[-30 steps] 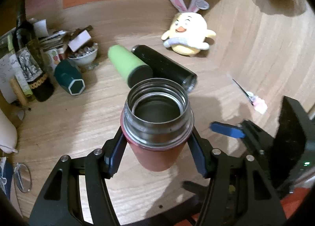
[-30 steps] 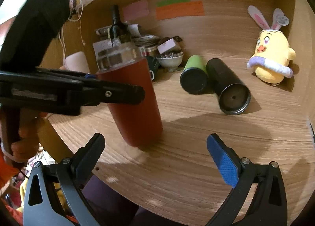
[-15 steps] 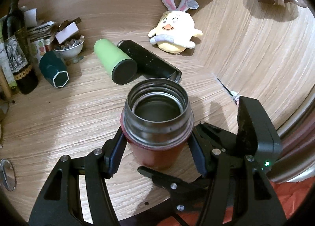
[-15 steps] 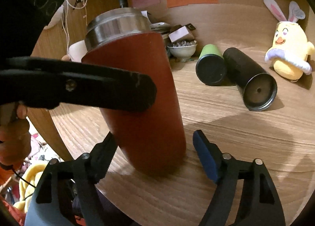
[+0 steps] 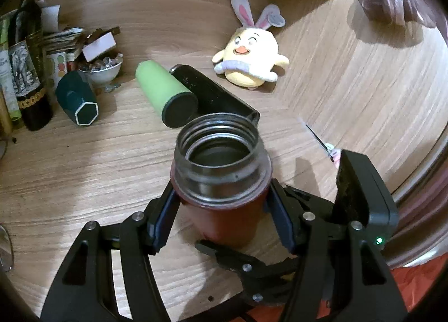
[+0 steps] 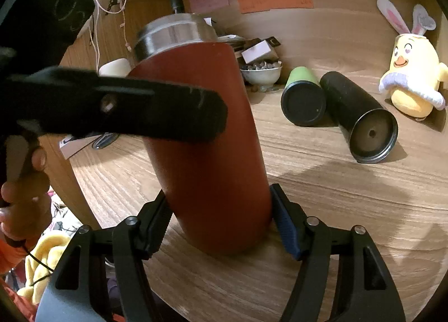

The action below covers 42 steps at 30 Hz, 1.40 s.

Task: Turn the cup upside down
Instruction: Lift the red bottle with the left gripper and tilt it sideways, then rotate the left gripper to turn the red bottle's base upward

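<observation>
The cup is a red steel tumbler (image 5: 224,215) with a bare metal threaded mouth, upright and slightly tilted above the wooden table. My left gripper (image 5: 221,210) is shut on its upper body, just under the rim. In the right wrist view the same red cup (image 6: 207,153) fills the middle. My right gripper (image 6: 218,218) has its pads against the cup's lower body on both sides. The left gripper's finger (image 6: 126,109) crosses the cup higher up.
A green tumbler (image 5: 165,95) and a black tumbler (image 5: 212,92) lie on their sides behind the cup. A yellow bunny plush (image 5: 252,61) sits at the back right. A teal hexagonal cup (image 5: 77,103), a white bowl (image 5: 100,72) and a dark bottle (image 5: 30,81) crowd the back left.
My right gripper moved in from the open and closed its jaws onto the cup's lower body. My left gripper kept its hold on the upper body throughout.
</observation>
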{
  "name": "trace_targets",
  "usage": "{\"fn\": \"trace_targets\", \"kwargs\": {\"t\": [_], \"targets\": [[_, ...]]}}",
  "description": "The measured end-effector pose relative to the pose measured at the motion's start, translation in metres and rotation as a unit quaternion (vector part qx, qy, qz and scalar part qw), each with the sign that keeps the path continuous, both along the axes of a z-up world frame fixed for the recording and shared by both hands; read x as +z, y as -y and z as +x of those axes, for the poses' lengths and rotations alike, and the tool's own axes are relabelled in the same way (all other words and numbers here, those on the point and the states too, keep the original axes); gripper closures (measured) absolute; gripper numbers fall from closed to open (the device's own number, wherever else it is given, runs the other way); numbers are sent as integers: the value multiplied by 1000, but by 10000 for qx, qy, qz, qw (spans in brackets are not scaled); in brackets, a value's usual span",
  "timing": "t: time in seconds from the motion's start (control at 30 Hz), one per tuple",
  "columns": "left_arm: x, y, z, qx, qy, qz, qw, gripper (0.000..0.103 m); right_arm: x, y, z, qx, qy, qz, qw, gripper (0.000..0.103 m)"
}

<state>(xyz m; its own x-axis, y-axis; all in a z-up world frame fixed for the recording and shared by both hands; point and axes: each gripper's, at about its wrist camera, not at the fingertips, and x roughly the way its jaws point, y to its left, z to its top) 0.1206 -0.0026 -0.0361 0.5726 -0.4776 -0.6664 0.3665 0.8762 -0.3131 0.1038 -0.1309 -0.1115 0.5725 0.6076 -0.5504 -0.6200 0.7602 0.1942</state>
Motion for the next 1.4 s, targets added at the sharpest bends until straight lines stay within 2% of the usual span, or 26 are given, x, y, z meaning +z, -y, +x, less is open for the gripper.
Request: {"fn": "trace_targets", "kwargs": {"t": [0.33, 0.73, 0.87, 1.2, 1.4], "targets": [[-4, -10, 8, 120, -23, -284, 9995, 39, -2, 2, 0, 93, -15, 15, 10000, 42], [-7, -20, 13, 456, 115, -146, 9988, 31, 1, -1, -8, 88, 84, -54, 9999, 43], [-18, -24, 19, 542, -47, -232, 9982, 27, 1, -1, -8, 92, 68, -16, 9999, 43], [-29, -34, 27, 580, -266, -570, 9963, 24, 1, -2, -7, 76, 60, -27, 9999, 44], [-35, -31, 28, 646, -231, -273, 9973, 22, 0, -4, -8, 60, 56, -57, 10000, 45]]}}
